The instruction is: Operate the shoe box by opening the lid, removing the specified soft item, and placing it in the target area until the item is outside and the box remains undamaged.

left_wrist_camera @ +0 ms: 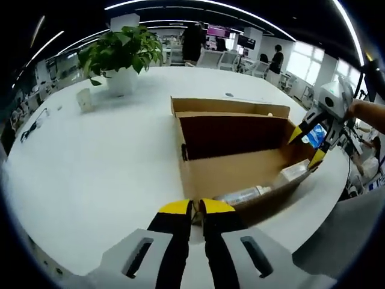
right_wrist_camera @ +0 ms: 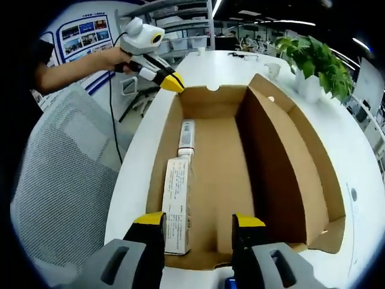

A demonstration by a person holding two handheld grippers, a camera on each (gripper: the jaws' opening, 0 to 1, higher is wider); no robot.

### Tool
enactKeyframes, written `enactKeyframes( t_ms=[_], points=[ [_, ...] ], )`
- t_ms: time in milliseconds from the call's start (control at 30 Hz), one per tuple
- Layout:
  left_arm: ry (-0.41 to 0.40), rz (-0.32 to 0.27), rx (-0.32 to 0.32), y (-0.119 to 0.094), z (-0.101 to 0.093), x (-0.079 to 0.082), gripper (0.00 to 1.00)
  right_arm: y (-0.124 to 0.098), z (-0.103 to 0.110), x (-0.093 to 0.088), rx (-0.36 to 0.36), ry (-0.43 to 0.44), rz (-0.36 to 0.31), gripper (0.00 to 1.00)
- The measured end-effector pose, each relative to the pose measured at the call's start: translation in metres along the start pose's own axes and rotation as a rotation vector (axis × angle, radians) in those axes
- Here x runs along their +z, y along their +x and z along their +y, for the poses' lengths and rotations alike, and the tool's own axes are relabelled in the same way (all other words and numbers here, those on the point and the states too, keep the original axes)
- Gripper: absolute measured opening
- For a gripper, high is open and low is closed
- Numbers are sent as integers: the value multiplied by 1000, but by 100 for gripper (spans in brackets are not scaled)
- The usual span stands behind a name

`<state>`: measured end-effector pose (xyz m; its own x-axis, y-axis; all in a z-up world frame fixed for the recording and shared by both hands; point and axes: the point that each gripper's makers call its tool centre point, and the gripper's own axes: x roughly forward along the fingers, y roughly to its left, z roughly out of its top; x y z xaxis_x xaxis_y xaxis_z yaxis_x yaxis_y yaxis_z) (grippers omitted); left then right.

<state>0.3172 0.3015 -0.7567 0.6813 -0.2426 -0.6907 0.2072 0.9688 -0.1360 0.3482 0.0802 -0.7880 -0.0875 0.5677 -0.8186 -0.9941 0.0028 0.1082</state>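
Box open on table, carton and tube along its left wall; left gripper pinched on near wall, right gripper agape, empty—yanking likely tears cardboard.

Open-plan office. A large white bench holds a potted plant at 11 o'clock. Desks with monitors and people stand at 12, bright windows at 2, strip ceiling lights overhead, and a mesh office chair alongside.
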Motion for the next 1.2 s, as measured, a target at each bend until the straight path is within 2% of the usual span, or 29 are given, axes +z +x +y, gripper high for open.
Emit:
enactKeyframes(
  t_ms=[33,167,367,433,600,867,933,1067,1167,1200],
  points=[
    [-7,-2,4,0,0,0,4,0,2,3,20,13,-15,42],
    [-26,-20,9,-1,1,0,4,-3,-8,3,3,31,-23,43],
    [-22,-21,11,-2,2,0,4,-11,-21,4,-63,32,-22,36],
    [-22,-17,10,-2,2,0,4,-10,-14,4,-23,45,-29,37],
    [-22,-15,7,-2,2,1,4,-4,-1,12,18,61,-58,37],
    [-26,-12,1,-2,3,1,4,3,4,17,65,66,-62,38],
    [-26,-10,0,-2,2,1,4,6,9,18,104,97,-64,38],
    [-29,-10,0,-2,2,1,4,13,7,20,134,177,-79,38],
    [-26,-8,1,-2,2,1,4,18,8,15,123,128,-37,37],
    [-27,-7,2,-2,2,1,4,19,10,18,124,118,-44,37]
  ],
)
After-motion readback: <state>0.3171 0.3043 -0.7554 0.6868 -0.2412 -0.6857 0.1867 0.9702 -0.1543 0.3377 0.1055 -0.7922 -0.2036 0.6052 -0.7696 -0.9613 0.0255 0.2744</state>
